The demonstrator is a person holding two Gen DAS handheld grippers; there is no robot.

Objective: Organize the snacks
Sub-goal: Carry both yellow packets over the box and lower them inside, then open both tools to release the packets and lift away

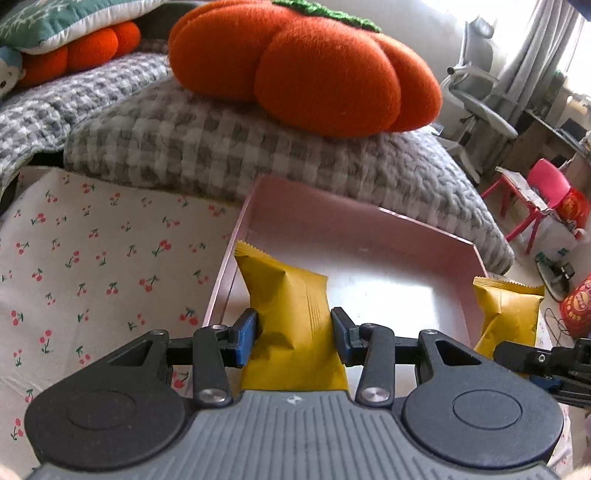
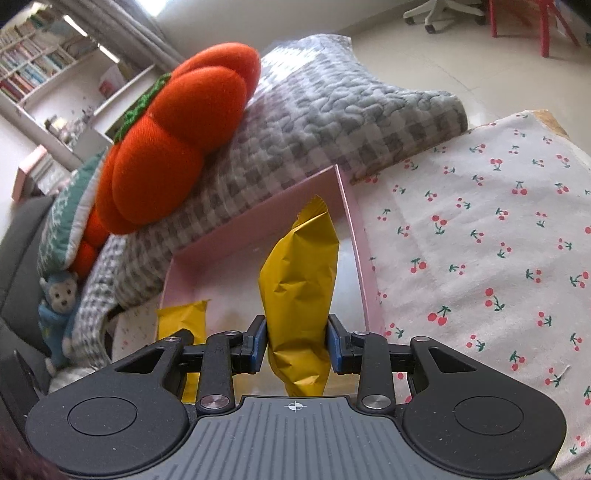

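A cherry-print cloth [image 1: 92,258] covers the surface below and to the left of the left gripper, and it spreads to the right of the right one. Straight ahead lies a grey checked quilt [image 1: 221,147], and on it sits an orange pumpkin cushion [image 1: 314,74]. Further left rests a teal cushion [image 1: 55,22]. Off to the right of the left gripper stand a pale office chair [image 1: 476,92], grey curtains [image 1: 524,55] at a bright window and a red stool [image 1: 524,206] on the pale floor [image 2: 443,55]. Far left of the right gripper is what seems a bookshelf [image 2: 33,74], blurred.
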